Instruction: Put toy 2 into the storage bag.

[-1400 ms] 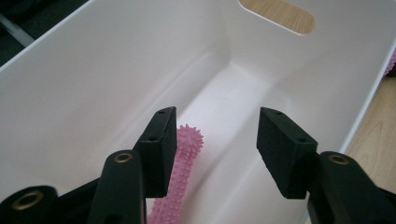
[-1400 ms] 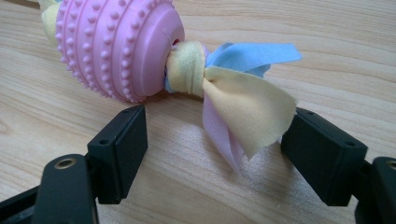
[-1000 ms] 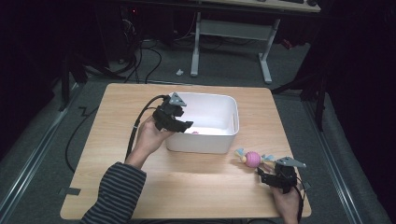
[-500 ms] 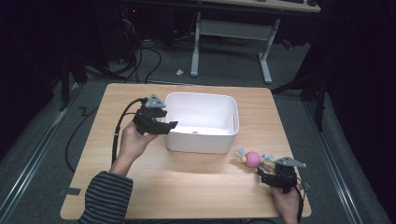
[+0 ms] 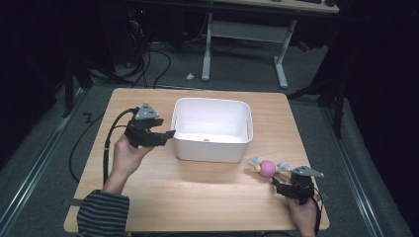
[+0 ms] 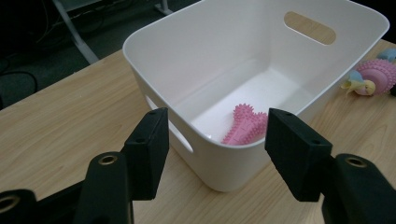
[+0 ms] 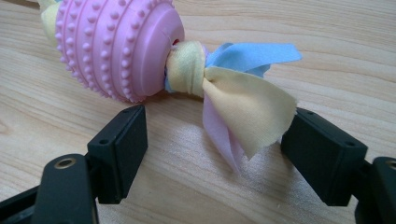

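Two toys, one bin and two grippers are on or over the wooden table (image 5: 207,187). The single white plastic bin (image 5: 211,148) stands near the table's middle, with a cut-out handle slot in each end wall. Inside it lies one toy, a pink spiky chew bone (image 6: 245,123), resting flat on the bin floor close to the near wall; nothing else is in the bin. The second toy, a pink nubbed ball (image 7: 114,46) with knotted cloth strips of yellow, blue and pale pink at each end, lies on the bare tabletop just off the bin's right front corner, outside the bin.

The left gripper (image 5: 170,134) hovers just beside the bin's left wall, jaws pointing toward it. Its jaws have just been opening and now stand apart with nothing between them; in the left gripper view the bin's corner and the bone show beyond the gap. The right gripper (image 7: 212,151) sits low at the table's front right, its jaws spread wide on either side of the ball's cloth tail (image 7: 243,109), pads not pressing on it.
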The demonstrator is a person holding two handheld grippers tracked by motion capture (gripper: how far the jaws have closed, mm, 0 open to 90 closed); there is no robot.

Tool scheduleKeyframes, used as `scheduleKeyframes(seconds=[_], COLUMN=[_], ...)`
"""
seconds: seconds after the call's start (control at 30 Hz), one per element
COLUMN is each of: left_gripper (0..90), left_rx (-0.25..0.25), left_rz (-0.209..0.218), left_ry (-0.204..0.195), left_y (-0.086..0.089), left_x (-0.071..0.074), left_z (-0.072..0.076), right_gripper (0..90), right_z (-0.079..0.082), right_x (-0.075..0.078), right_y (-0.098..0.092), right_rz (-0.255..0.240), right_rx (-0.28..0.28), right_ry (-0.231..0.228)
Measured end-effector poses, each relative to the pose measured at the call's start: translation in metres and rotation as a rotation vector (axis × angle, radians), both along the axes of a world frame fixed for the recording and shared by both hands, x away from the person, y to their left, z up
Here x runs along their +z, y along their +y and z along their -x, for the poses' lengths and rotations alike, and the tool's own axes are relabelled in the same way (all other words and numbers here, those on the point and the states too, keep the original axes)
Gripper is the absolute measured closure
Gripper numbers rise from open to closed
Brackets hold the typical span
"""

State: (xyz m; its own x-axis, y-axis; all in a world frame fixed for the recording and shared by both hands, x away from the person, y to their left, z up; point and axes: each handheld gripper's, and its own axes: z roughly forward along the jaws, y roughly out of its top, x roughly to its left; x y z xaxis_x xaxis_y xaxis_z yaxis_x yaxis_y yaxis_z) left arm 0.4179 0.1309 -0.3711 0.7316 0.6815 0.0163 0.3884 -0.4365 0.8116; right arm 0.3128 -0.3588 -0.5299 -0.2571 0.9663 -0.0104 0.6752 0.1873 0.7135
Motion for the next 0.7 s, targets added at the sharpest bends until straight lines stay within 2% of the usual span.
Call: scheduleKeyframes(seconds=[0.13,0.37,0.7], left_gripper=[40.3,38.9,38.6], left_rx=[0.015,0.033,0.059], left_rz=[0.02,0.012,0.032], left_ry=[0.01,0.029,0.051], left_y=[0.01,0.023,0.04], left_x=[-0.006,-0.016,-0.034], left_z=[0.006,0.016,0.031], right_gripper=[23.1,23.1,23.1], right_z=[0.0,0.0,0.0], right_x=[0.0,0.0,0.0], right_y=[0.0,0.0,0.0], right_rz=[0.0,0.001,0.0], right_rx=[0.001,0.001,-0.001], right_ry=[0.0,0.0,0.0])
